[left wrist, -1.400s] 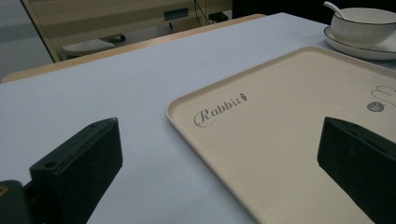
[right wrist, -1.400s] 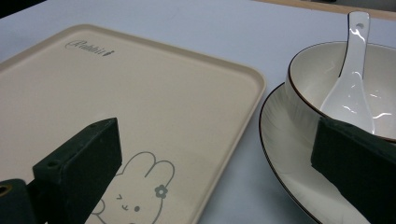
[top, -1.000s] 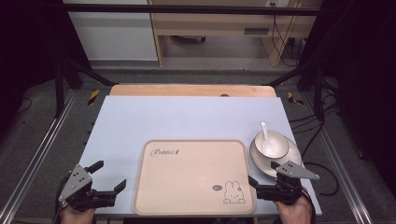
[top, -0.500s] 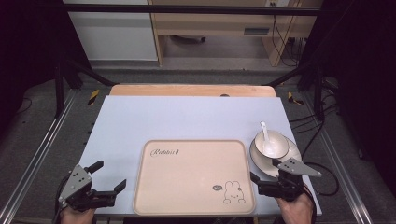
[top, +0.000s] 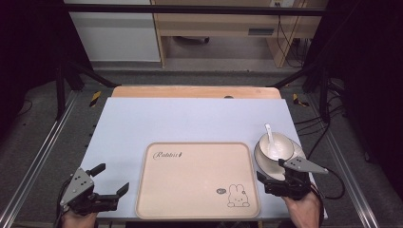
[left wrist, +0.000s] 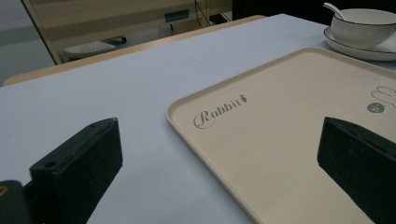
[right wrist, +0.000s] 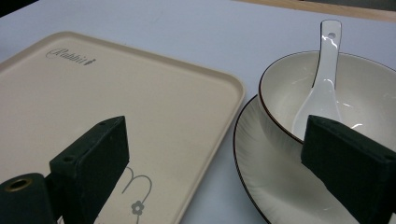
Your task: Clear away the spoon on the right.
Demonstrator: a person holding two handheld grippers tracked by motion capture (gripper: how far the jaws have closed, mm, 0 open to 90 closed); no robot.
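Bowl [top: 276,147] with spoon [top: 269,134], seated on a saucer [top: 295,153] at the table's right side, just right of the tray: that is what the right tool [top: 275,180] is closing on. Right tool sits at the saucer's near rim, jaws spread wide and empty; in the right gripper view one jaw hangs over the tray's corner, the other over the saucer and the bowl's near wall [right wrist: 299,98], so the opening seems lined up to straddle the rim of the crockery. Left tool [top: 108,183] rests low at the near left corner of the table [top: 190,118], jaws likewise wide apart and holding nothing, aimed across the tray [top: 197,178]; probably parked, or ready to steady the tray. Spoon's long axis runs near-to-far, scoop down in the bowl, handle [right wrist: 329,35] leaning on the far rim and pointing away from the person. Tray lies flat, long axis left-right, "Rabbit" lettering [left wrist: 219,109] at its far left, rabbit drawing [top: 236,195] at near right. Likely the stack goes onto the tray.
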